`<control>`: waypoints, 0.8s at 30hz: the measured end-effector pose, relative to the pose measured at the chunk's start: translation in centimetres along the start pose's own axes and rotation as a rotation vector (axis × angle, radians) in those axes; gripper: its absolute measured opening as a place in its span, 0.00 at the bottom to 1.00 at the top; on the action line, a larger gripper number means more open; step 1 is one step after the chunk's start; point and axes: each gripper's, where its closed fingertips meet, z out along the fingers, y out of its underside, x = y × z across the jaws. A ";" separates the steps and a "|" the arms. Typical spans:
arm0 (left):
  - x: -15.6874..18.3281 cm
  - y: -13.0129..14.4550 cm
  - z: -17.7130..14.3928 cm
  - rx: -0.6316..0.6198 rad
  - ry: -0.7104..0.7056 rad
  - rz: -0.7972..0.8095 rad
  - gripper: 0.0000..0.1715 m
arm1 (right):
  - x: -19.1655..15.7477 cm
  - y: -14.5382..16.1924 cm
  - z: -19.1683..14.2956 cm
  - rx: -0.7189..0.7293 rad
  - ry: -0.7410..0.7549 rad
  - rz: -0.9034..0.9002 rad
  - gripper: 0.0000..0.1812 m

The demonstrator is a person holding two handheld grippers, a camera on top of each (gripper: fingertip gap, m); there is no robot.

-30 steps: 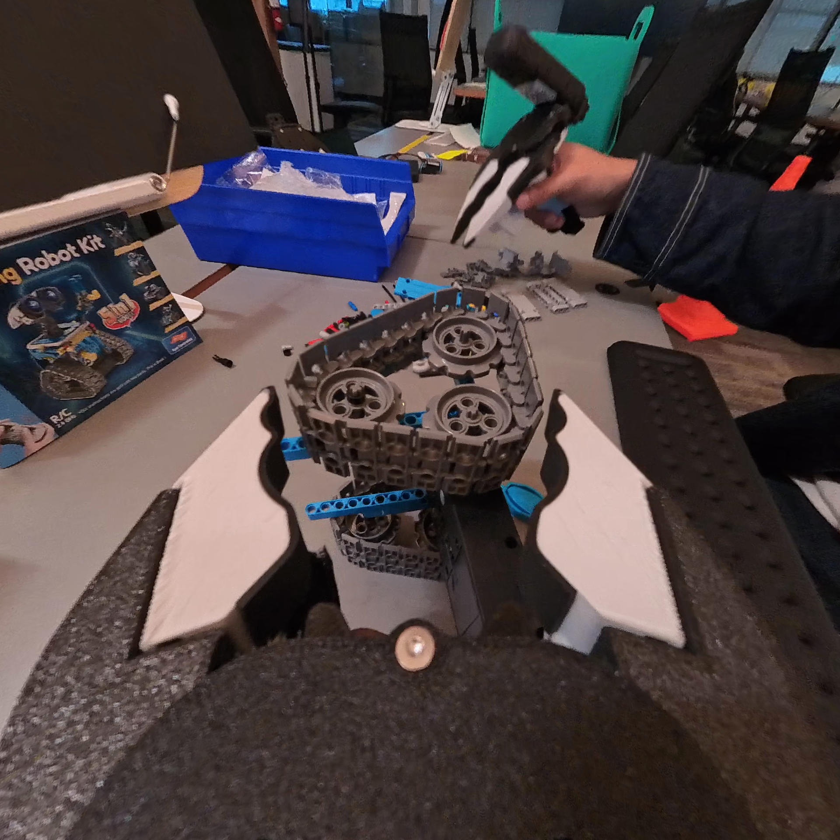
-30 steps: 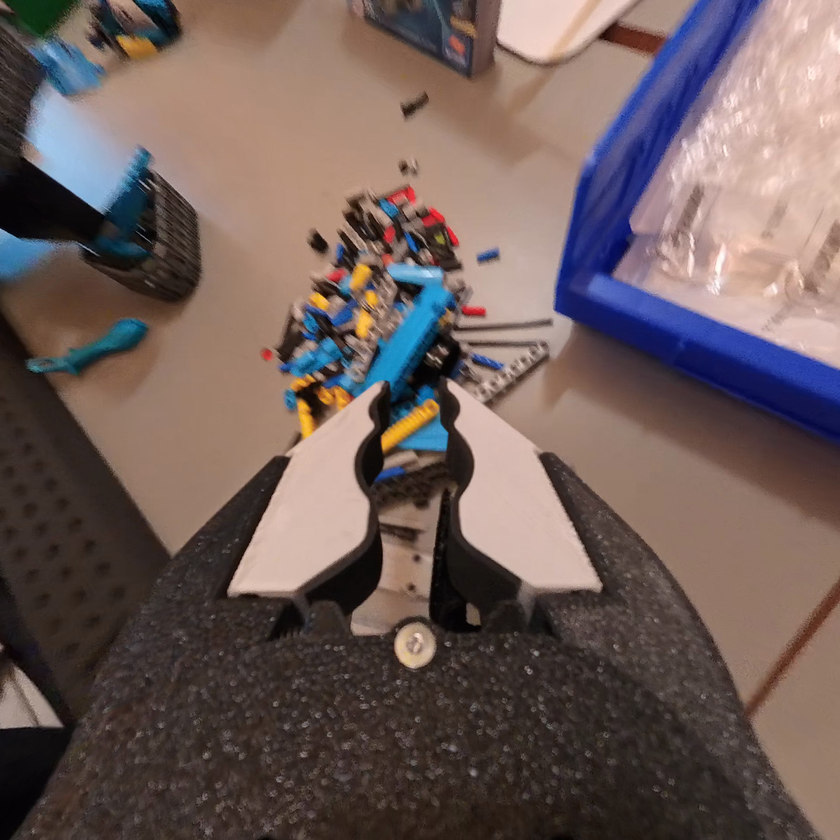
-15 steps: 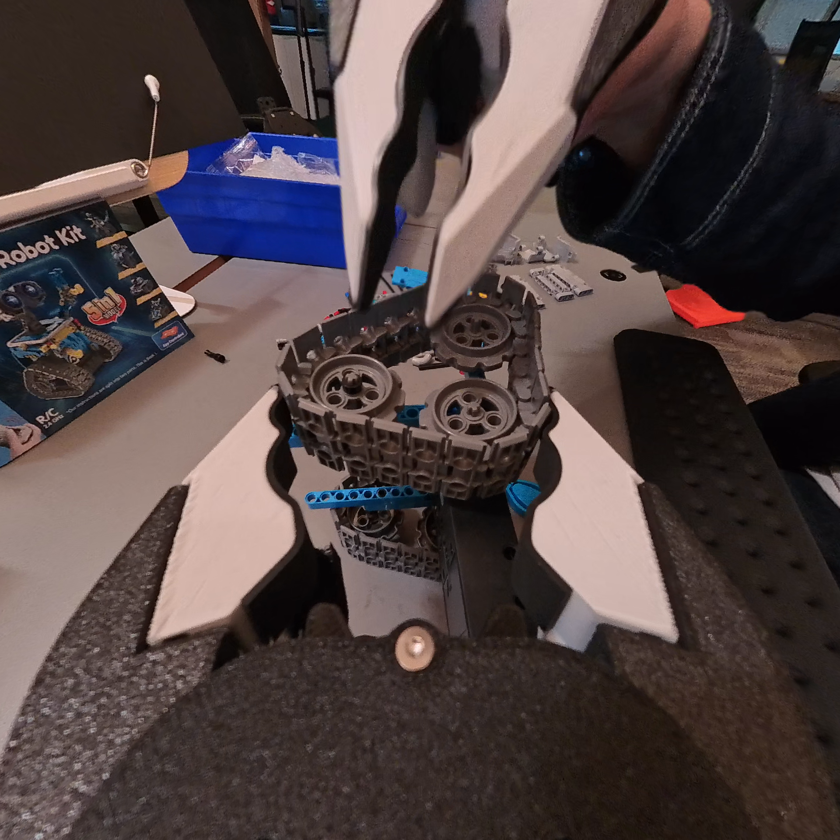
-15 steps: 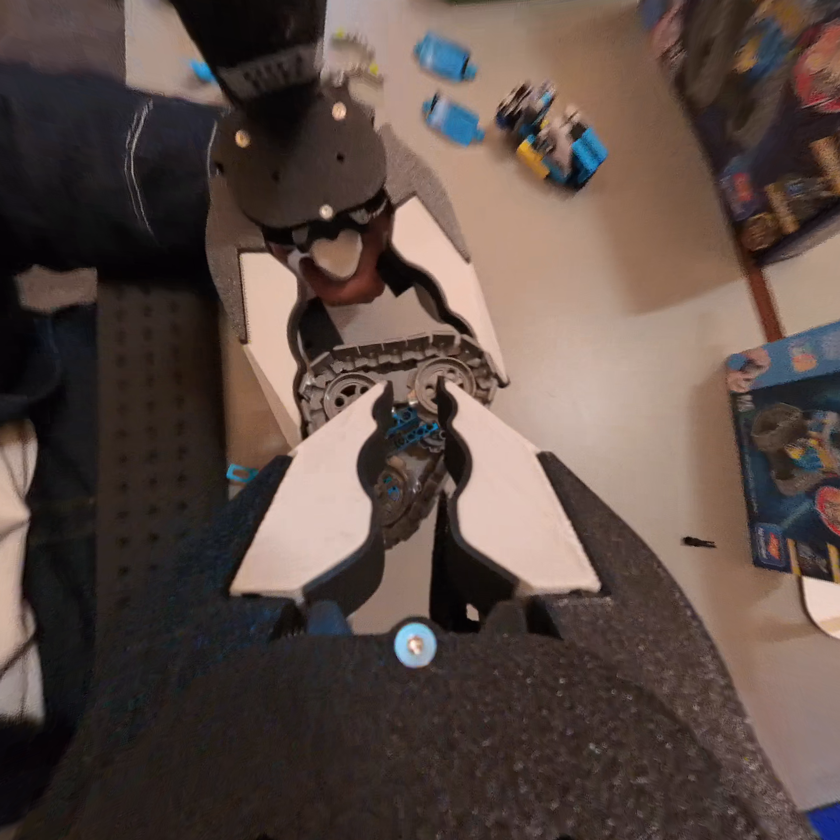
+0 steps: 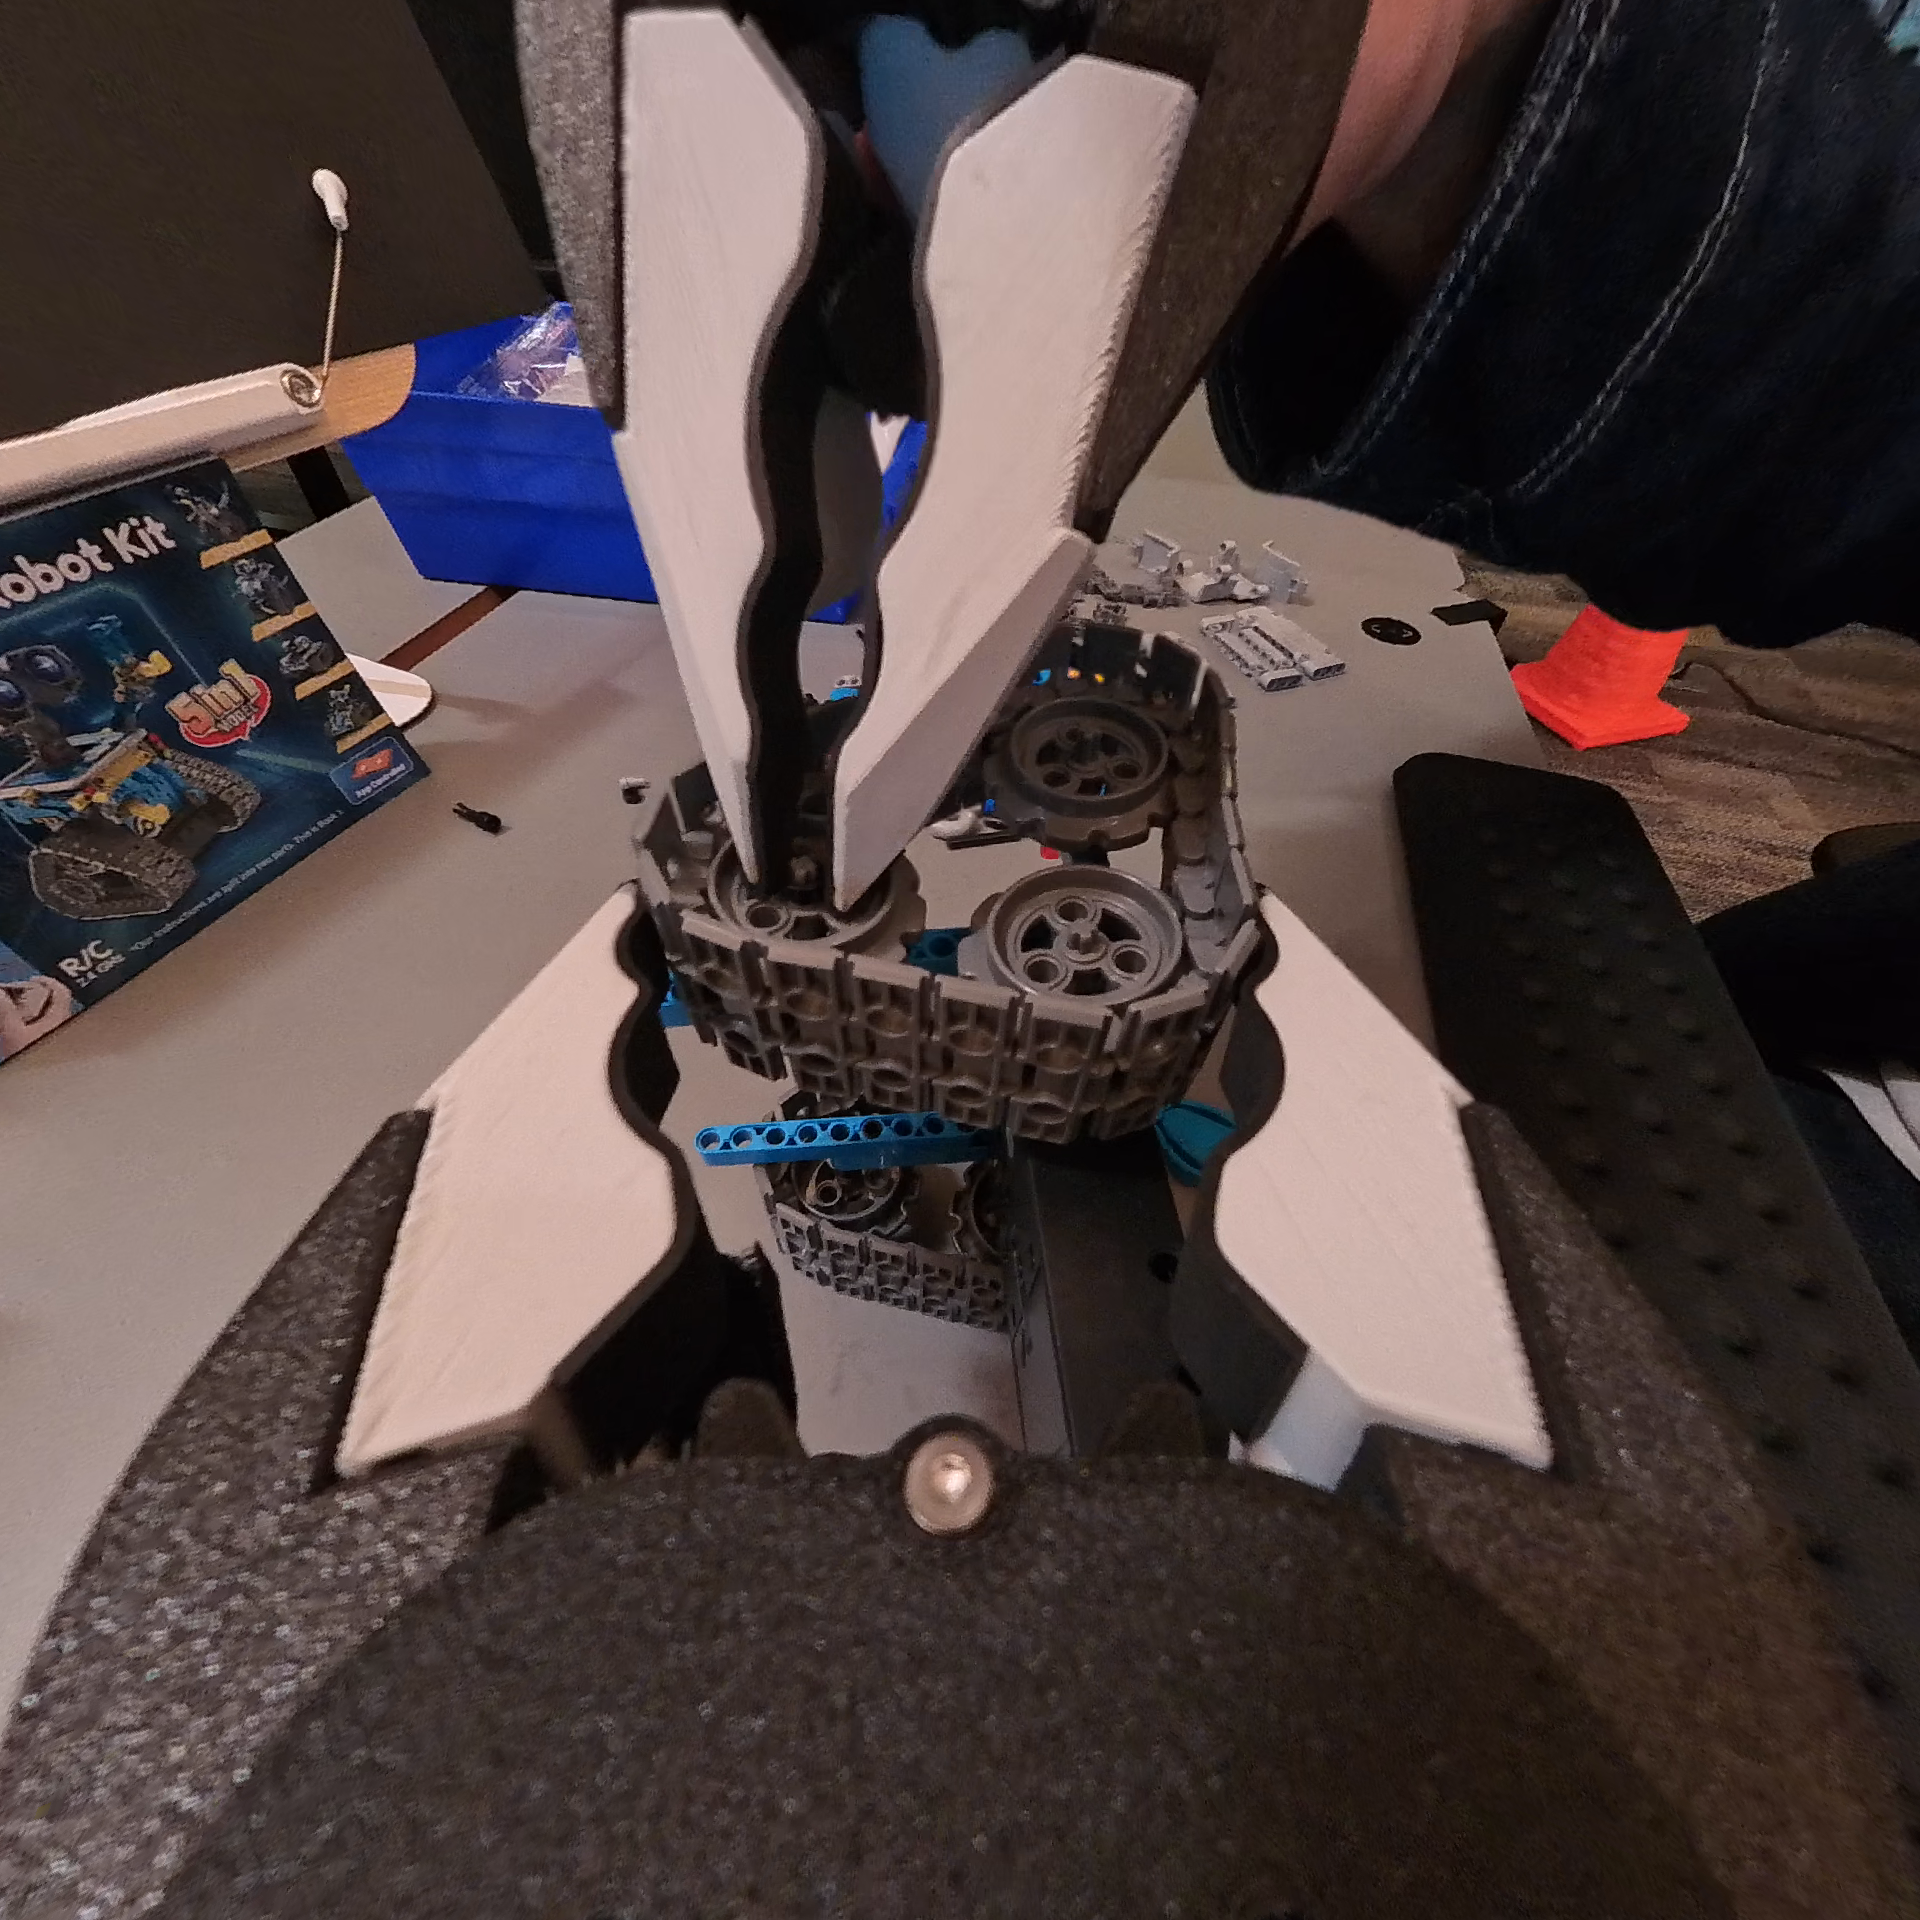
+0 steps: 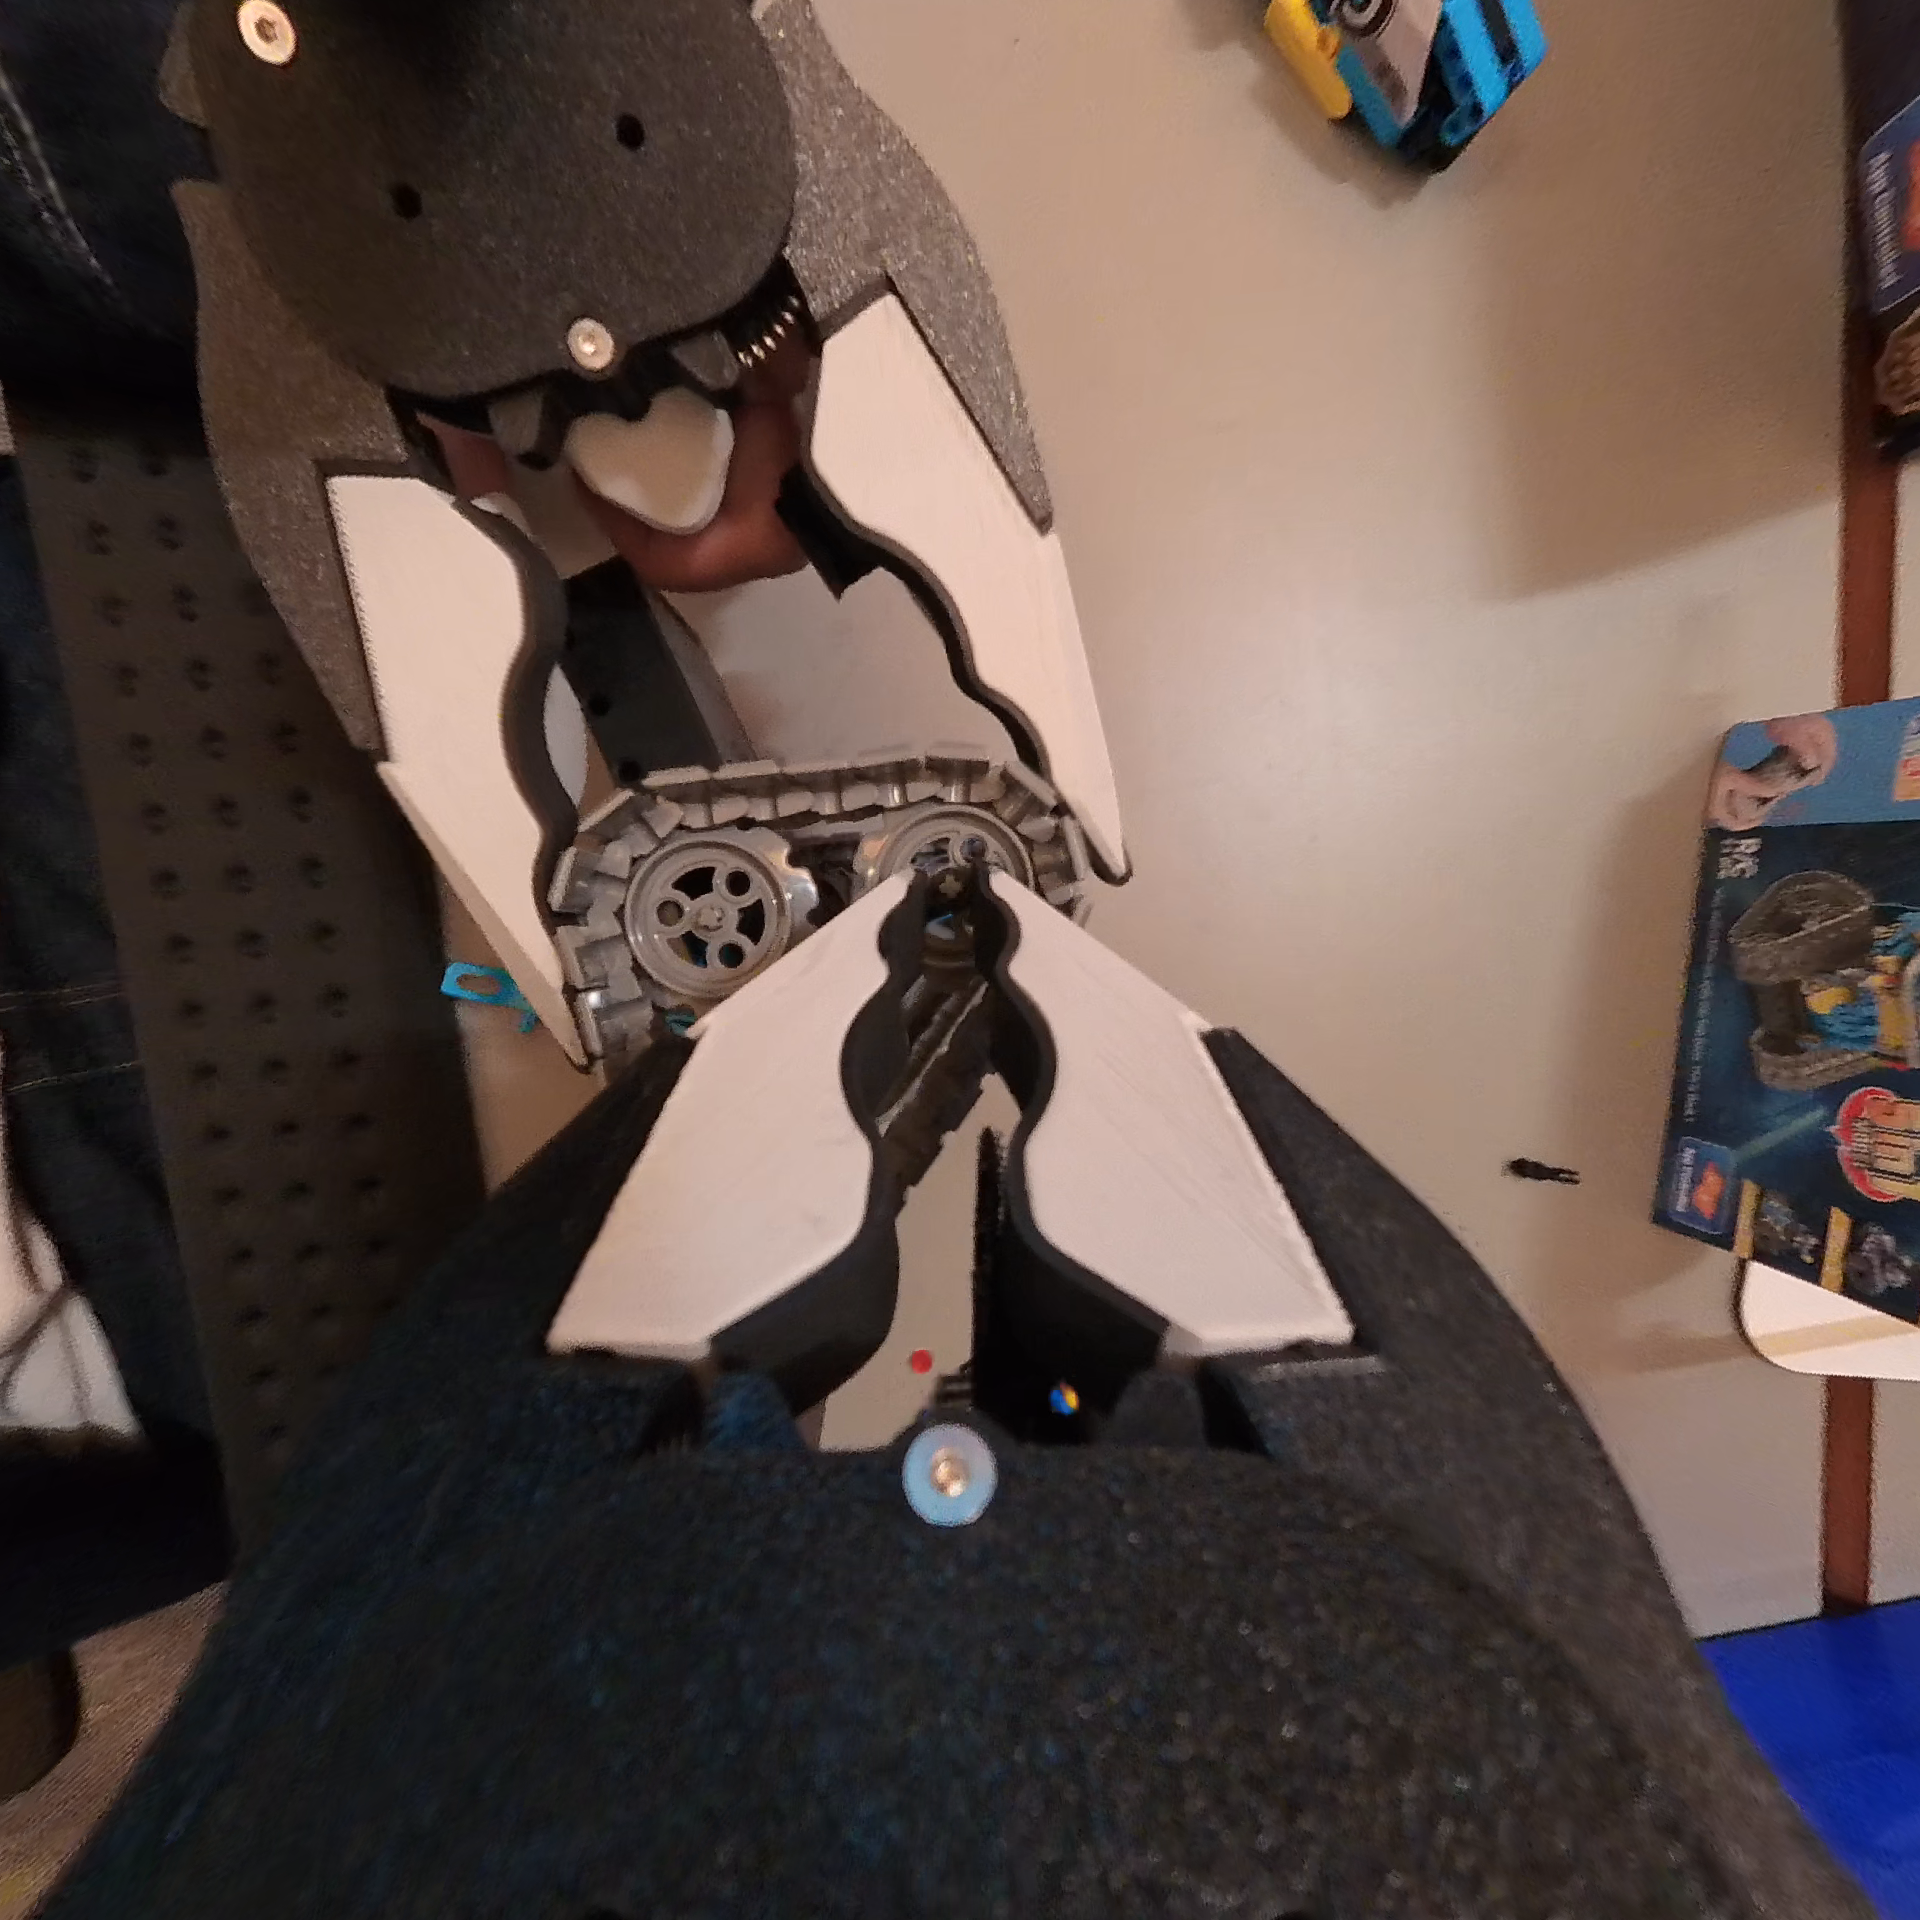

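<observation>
A grey tracked assembly (image 5: 935, 1039) with three grey wheels and a blue beam (image 5: 831, 1138) is held off the table by its track ends. My left gripper (image 5: 948, 935) is shut on it, one finger on each side. My right gripper (image 5: 805, 873) comes down from above. Its tips are nearly closed around a small dark pin at the hub of the left wheel (image 5: 769, 914). In the right wrist view my right gripper (image 6: 951, 883) pinches at that hub, and the left gripper's fingers (image 6: 436, 665) flank the assembly (image 6: 707, 914). A second track (image 5: 894, 1268) hangs below.
A robot kit box (image 5: 156, 727) lies on the left of the grey table, with a blue bin (image 5: 499, 488) behind it. Loose grey parts (image 5: 1247, 613) and an orange block (image 5: 1600, 696) lie far right. A black perforated mat (image 5: 1621, 1039) is on the right. A small blue-yellow model (image 6: 1403, 62) sits on the table.
My right gripper left the pile of loose parts, swung over to the assembly, came down and closed its tips at the left wheel's hub. My left gripper kept its hold.
</observation>
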 end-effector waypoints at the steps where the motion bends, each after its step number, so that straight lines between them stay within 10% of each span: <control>1: 0.0 0.0 0.0 0.001 0.002 -0.004 0.63 | 0.0 0.1 0.0 -0.009 -0.020 0.015 0.03; 8: -0.4 0.2 0.0 -0.005 -0.016 -0.029 0.61 | 0.2 -0.3 -0.2 0.101 -0.051 0.027 0.02; 11: -0.6 0.4 0.1 -0.009 -0.012 -0.059 0.62 | 0.4 -3.7 -4.8 0.361 -0.096 0.092 0.02; 17: -0.4 0.3 0.0 -0.001 -0.015 -0.032 0.62 | 1.5 -1.9 -10.1 0.279 0.030 0.063 0.02; 20: -0.3 0.2 -0.1 0.003 -0.012 -0.018 0.62 | 3.1 4.0 -10.8 0.162 0.096 0.151 0.03; 24: -0.2 0.0 -0.1 -0.001 -0.018 0.005 0.62 | 7.3 22.2 -9.5 -0.234 0.309 0.446 0.03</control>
